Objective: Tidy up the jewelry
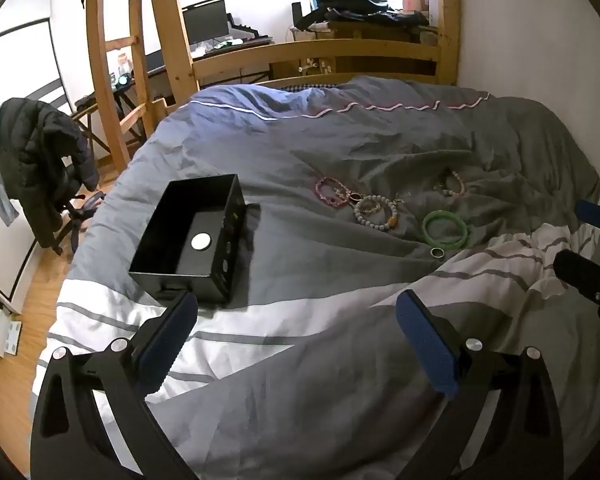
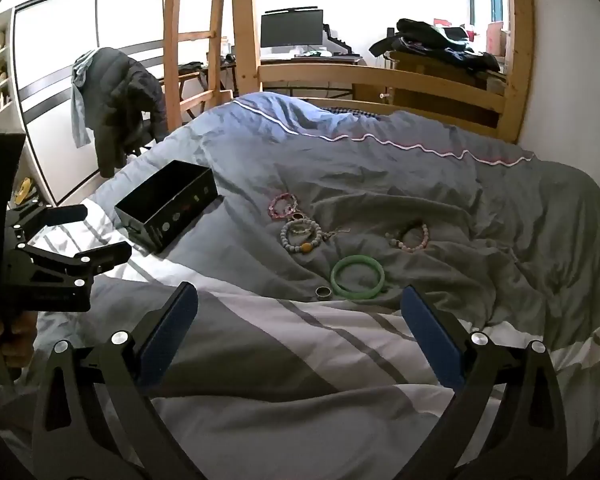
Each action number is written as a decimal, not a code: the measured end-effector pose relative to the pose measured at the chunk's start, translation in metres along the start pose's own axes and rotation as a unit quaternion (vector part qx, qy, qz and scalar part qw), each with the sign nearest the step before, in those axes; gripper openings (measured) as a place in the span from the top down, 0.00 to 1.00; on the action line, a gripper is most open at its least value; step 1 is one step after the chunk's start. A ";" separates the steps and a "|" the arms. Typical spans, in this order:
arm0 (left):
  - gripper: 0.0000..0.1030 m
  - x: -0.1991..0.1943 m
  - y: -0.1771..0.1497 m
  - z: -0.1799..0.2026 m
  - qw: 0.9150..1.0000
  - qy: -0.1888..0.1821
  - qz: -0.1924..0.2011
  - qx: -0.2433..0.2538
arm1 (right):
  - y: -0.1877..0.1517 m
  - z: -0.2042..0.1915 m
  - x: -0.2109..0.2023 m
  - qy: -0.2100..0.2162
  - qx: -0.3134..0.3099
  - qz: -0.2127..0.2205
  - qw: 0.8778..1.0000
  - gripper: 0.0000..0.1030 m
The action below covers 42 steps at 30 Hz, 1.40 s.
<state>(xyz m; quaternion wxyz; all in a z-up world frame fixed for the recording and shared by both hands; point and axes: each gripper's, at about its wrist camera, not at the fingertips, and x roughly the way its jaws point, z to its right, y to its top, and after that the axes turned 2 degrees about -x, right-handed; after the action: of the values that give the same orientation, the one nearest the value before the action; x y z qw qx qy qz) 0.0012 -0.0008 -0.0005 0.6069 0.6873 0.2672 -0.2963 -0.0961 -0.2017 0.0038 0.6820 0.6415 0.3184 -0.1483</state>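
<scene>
A rumpled grey duvet point(image 1: 340, 240) covers the bed, with white striped folds nearest the cameras. On it sits an open black box point(image 1: 192, 240), its long axis running away from the cameras and slightly leftward in the left view; a white disc point(image 1: 201, 241) lies on its floor. Right of the box, well apart from it, the jewelry is scattered on the grey cloth: a pink bracelet point(image 1: 332, 191), a pale bead bracelet point(image 1: 377, 212) touching or just beside it, another pinkish bead bracelet point(image 1: 452, 186) farther right, a green bangle point(image 1: 446, 229) lying flat, and a small ring point(image 1: 436, 252) just beside the bangle's near edge. Nothing lies between the box and the pieces but creased cloth.

Beyond the bed stand a wooden ladder point(image 1: 112, 60), a chair with a dark jacket point(image 1: 36, 148), and a desk with a monitor point(image 1: 206, 22).

The left gripper point(image 1: 298, 300) has its fingers spread wide, empty, over the white folds; the box is just ahead of its left finger, the jewelry ahead and to the right. The right gripper point(image 2: 300, 292) is likewise wide and empty; the ring point(image 2: 323, 292) and bangle point(image 2: 358, 277) lie just ahead, between its fingertips' lines, untouched.
</scene>
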 end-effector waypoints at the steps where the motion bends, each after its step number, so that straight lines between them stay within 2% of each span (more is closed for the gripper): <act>1: 0.04 0.001 0.001 0.000 1.000 0.001 -0.001 0.000 | 0.000 0.000 0.000 0.000 0.003 -0.001 1.000 0.03; 10: 0.04 -0.006 0.001 0.004 1.000 0.011 0.022 0.009 | 0.000 -0.004 0.004 -0.008 -0.011 -0.006 1.000 0.03; 21: 0.04 -0.005 -0.004 -0.002 1.000 -0.006 0.020 0.003 | 0.000 -0.005 0.002 -0.007 -0.010 -0.009 1.000 0.03; 42: 0.04 -0.005 -0.004 0.003 1.000 -0.009 0.017 0.011 | -0.001 -0.006 0.005 -0.004 -0.009 -0.017 1.000 0.03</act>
<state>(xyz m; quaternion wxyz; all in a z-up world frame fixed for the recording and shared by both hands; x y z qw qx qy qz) -0.0052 -0.0029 0.0001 0.6065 0.6958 0.2467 -0.2951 -0.0942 -0.1952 -0.0003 0.6863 0.6294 0.3277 -0.1596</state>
